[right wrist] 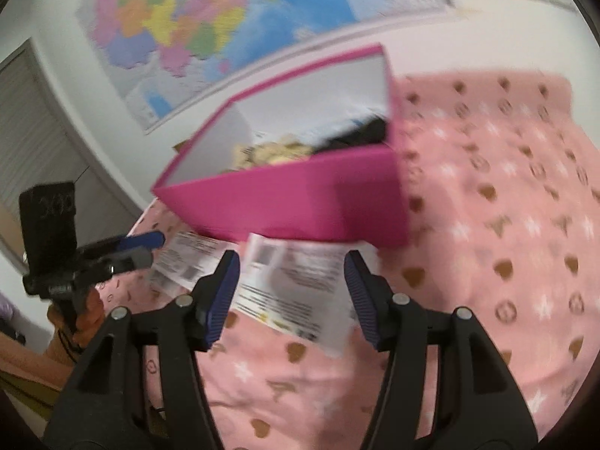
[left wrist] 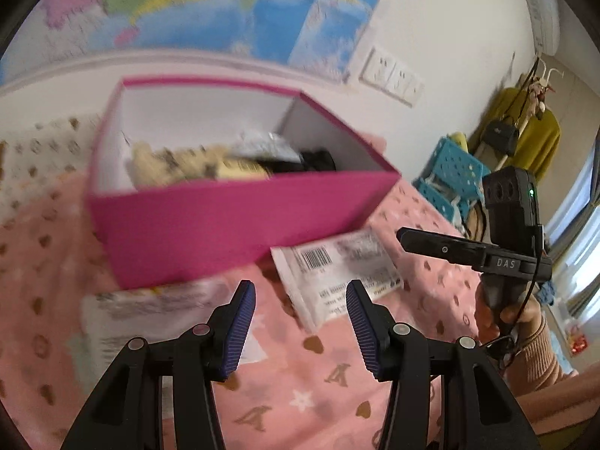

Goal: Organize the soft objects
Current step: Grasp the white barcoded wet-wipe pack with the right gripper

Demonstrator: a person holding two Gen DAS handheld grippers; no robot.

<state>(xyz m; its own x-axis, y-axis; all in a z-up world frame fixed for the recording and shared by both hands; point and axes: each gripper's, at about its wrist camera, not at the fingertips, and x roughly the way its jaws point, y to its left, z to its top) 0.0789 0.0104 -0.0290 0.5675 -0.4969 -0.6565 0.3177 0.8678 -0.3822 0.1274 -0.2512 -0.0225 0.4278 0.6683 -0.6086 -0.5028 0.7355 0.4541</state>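
so there's an open box (left wrist: 240, 210) sitting on the bedspread (left wrist: 337, 393), up against the wall with a map (left wrist: 180, 3) hanging behind it. soft stuff (left wrist: 195, 167) is piled inside the box. two flat packets lie on the spread right in front of it, one (left wrist: 337, 281) partly tucked under its front edge, the other (left wrist: 150, 307) off to the left. a rack of clothes (left wrist: 525, 138) stands far right.

Wrist views angled down, sharing pink box (left wrist: 240, 221)
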